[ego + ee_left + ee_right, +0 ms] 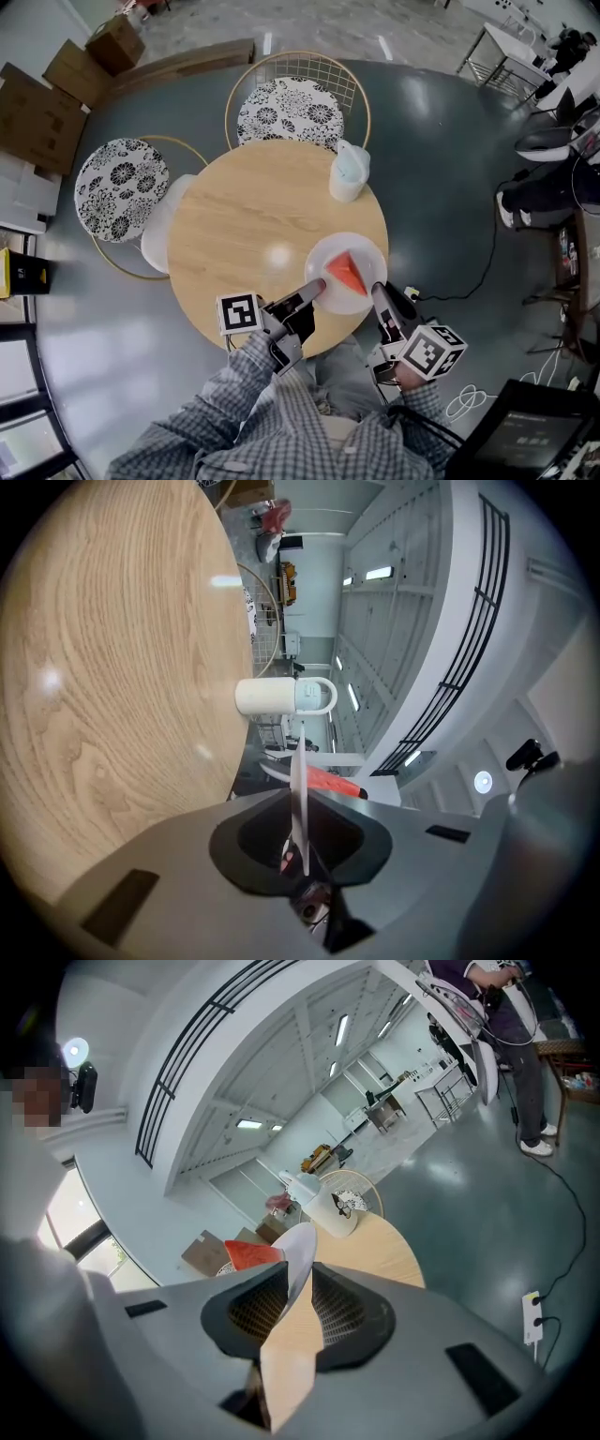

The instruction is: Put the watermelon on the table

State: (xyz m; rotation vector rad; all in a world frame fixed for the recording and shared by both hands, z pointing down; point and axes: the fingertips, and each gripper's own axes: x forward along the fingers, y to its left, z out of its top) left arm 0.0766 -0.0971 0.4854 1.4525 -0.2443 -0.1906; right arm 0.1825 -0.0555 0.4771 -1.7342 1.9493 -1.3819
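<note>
Both tools were clamped on the rim of one white plate (367,246), the left tool (317,286) at its near-left edge and the right tool (378,292) at its near-right edge. The watermelon slice (348,272) lay on that plate, over the near edge of the round wooden counter (244,206). The step in hand looked like the set-down. The next move called for lowering the plate level until it rested on the wood, then opening both tools. Only the head view showed the plate's place on the counter, well apart from the pale jug (349,173). Only the gripper views showed the rim pinched edge-on between the jaws, seemingly just clear of the wood.
</note>
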